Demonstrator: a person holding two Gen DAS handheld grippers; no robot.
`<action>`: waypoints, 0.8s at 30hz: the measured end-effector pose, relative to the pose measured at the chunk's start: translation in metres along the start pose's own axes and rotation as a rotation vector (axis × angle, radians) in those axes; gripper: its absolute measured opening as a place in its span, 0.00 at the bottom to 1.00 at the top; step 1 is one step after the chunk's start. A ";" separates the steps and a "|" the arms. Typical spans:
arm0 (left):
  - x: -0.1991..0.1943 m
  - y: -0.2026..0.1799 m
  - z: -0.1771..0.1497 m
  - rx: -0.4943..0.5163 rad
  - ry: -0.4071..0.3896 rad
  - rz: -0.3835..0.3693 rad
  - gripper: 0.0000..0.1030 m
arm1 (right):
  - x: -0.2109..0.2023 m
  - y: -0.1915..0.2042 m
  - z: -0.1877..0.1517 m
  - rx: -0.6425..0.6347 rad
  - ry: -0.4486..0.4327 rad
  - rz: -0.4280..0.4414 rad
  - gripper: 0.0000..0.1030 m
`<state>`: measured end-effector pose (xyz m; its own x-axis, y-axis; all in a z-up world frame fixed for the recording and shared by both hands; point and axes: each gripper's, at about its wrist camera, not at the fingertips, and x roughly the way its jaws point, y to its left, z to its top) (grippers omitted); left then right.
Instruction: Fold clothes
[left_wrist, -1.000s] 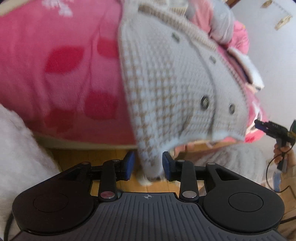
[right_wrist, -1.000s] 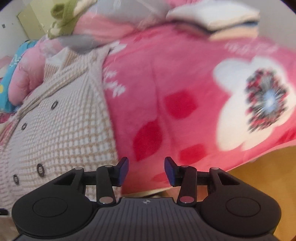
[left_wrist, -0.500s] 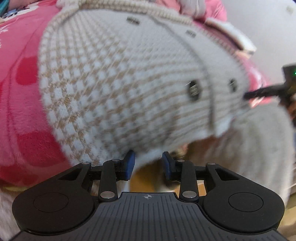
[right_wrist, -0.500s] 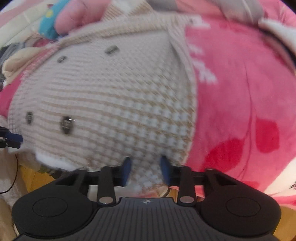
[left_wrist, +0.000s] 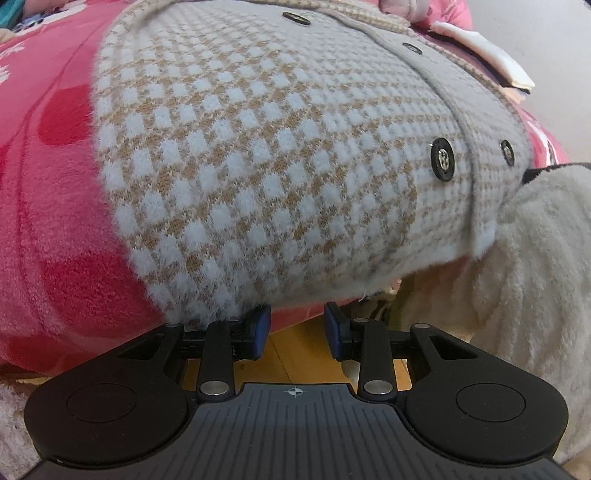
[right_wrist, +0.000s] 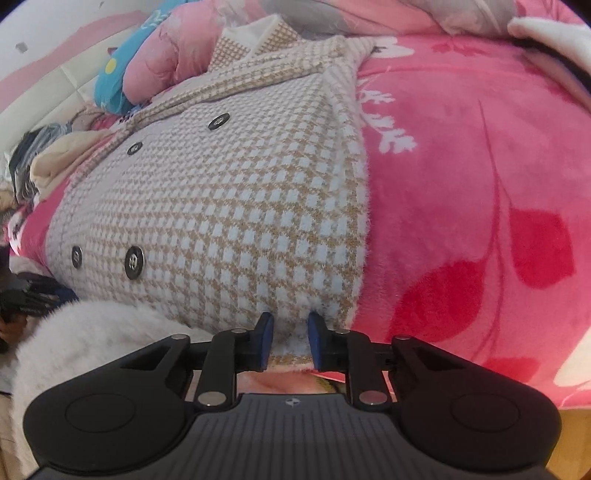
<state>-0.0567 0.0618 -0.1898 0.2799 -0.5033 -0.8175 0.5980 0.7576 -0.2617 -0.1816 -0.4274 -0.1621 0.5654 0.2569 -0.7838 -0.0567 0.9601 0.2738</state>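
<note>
Left wrist view first: the checked coat (left_wrist: 258, 155) lies buttoned-side up on the pink blanket (left_wrist: 48, 221), its hem hanging off the bed edge over the wooden floor (left_wrist: 295, 350). The left gripper (left_wrist: 297, 330) sits just under that hem with its jaws partly apart and nothing between them, only floor showing in the gap. A fluffy white sleeve (left_wrist: 535, 280) crowds in from the right.

Right wrist view: same coat (right_wrist: 229, 206), other hem corner. The right gripper (right_wrist: 290, 339) has its jaws closing in on the fuzzy hem edge, which sits between the blue pads; whether they're properly pinching yet is hard to call, probably just touching.

So the step looks like grabbing the bottom hem at both corners. Next, the left one needs to nudge up so fabric gets between its jaws, then both clamp and carry the hem toward the collar.

No baskets or boxes anywhere, just loose clothes (right_wrist: 44, 162) piled at the far left.
</note>
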 end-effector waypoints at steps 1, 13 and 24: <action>0.001 0.000 0.000 -0.002 0.001 0.001 0.31 | 0.000 0.002 -0.002 -0.018 -0.006 -0.009 0.18; 0.003 -0.019 0.002 0.007 0.016 0.014 0.31 | -0.020 -0.030 -0.040 0.155 -0.044 -0.173 0.22; -0.084 0.002 0.041 -0.079 -0.138 -0.193 0.31 | -0.084 -0.022 0.017 0.261 -0.339 -0.135 0.25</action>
<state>-0.0482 0.0880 -0.1006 0.2696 -0.6899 -0.6719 0.5910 0.6694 -0.4502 -0.2133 -0.4715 -0.0928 0.7935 0.0393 -0.6073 0.2208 0.9113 0.3475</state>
